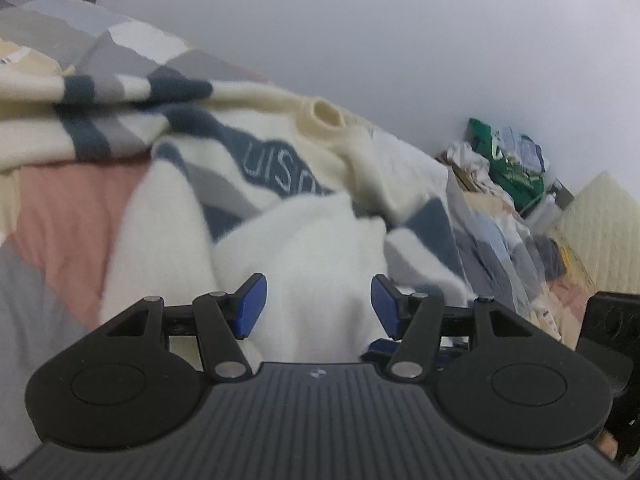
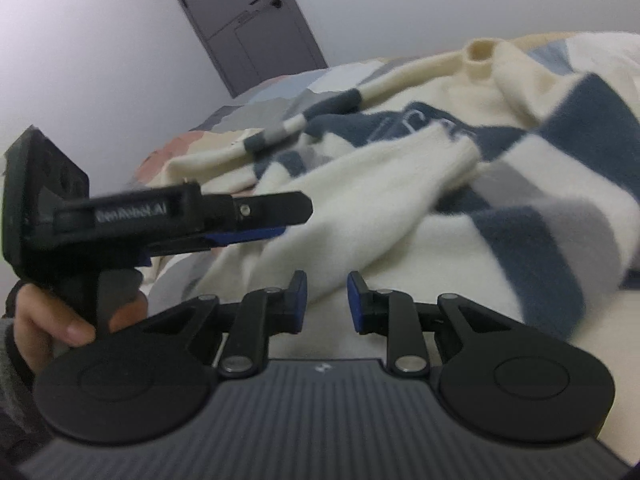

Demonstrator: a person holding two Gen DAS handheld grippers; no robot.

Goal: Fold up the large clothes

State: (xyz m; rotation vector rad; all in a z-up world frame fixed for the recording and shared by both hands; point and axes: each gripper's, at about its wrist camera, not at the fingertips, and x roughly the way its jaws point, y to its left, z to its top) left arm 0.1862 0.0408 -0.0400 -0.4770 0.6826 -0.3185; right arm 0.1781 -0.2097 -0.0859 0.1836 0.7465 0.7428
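Lying just ahead of both grippers: sweater (image 1: 304, 216); L gripper (image 1: 318, 306) gapes around fabric, R gripper (image 2: 327, 300) narrowly parted, empty.

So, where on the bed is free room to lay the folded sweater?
Free: the pink and grey quilt left of the sweater, and the quilt towards the door. Crowded: the clothes pile by the wall, right of the sweater.
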